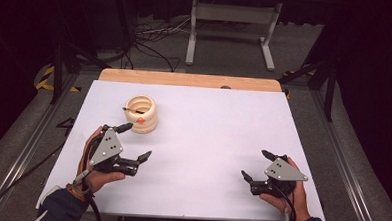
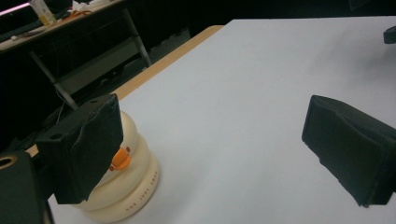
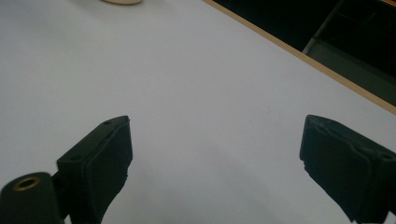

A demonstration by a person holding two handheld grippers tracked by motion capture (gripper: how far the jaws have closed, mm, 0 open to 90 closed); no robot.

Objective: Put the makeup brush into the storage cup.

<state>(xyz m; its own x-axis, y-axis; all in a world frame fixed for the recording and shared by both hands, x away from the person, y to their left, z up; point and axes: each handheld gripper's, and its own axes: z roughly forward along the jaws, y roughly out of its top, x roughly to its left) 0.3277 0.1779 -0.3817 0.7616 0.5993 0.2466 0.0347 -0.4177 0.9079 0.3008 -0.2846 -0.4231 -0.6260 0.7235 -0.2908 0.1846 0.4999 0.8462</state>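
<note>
1. the left tool (image 1: 135, 140) sits at the near left of the white bench (image 1: 208, 136), held in the person's left hand (image 1: 93, 173), with its jaws spread wide and nothing between them.
2. a cream ribbed pot (image 1: 142, 114), built like stacked rings, stands upright on the bench just beyond the left tool; one jaw tip lies just beside the pot's near side, though contact cannot be told from the high view.
3. the pot carries a small orange mark (image 1: 140, 120) on its near face, and a thin dark stick (image 1: 134, 110) lies across its open top.
4. in the left gripper view the pot (image 2: 126, 191) shows partly behind the left-hand jaw, outside the gap, and small lettering runs around its lowest ring, too small to read.
5. the right tool (image 1: 255, 165) rests at the near right of the bench in the right hand (image 1: 290, 192), well apart from the pot, with its jaws also wide apart and empty.
6. the right gripper view shows bare white bench (image 3: 196, 93) between its jaws, with a wooden edge strip (image 3: 299, 53) beyond.
</note>
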